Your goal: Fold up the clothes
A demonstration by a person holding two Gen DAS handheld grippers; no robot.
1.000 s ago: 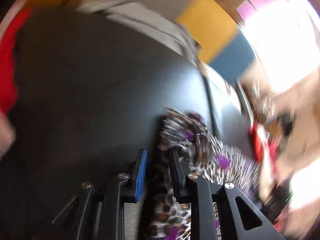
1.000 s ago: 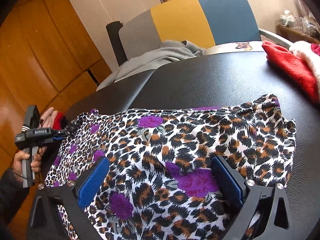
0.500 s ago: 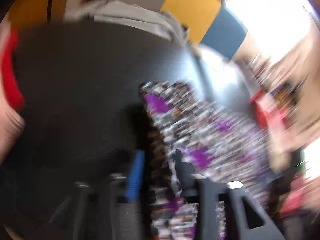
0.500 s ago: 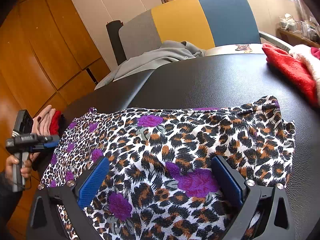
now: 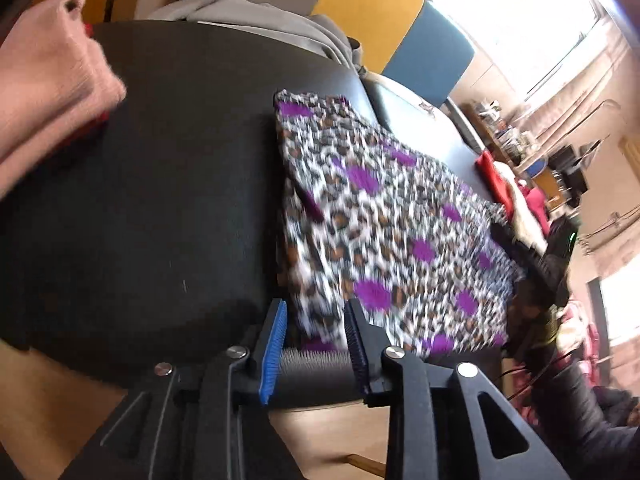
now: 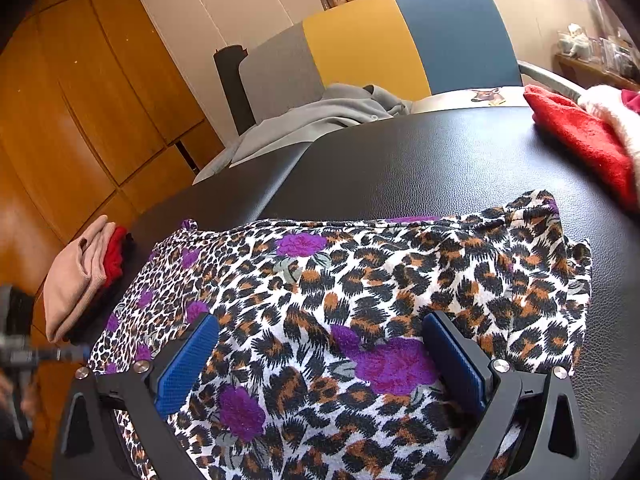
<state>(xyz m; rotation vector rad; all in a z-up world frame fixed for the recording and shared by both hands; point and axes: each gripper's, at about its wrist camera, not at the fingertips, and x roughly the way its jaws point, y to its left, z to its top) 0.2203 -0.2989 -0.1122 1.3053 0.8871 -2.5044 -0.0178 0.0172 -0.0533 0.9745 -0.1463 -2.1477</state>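
Note:
A leopard-print garment with purple flowers [image 5: 400, 220] [image 6: 360, 280] lies flat on the black table [image 6: 400, 152]. My left gripper [image 5: 315, 306] hangs at the table's near edge, just short of the garment's corner. Its jaws are opening; the cloth's edge shows beyond the gap and the blue pads [image 5: 274, 348] do not press on it. In the right wrist view the left gripper [image 6: 60, 354] is a blur at the far left. My right gripper [image 6: 320, 320] stands wide open over the garment, a pad on each side of a purple flower.
A folded pink and red stack [image 5: 48, 92] [image 6: 76, 276] sits at the table's left end. A red garment [image 6: 580, 136] and a white one lie at the far right. A grey garment [image 6: 320, 116] is draped on the grey, yellow and blue chair behind the table.
My left gripper, closed on the garment's edge a moment ago, has let go and drawn back off the table's edge. The right gripper has not moved.

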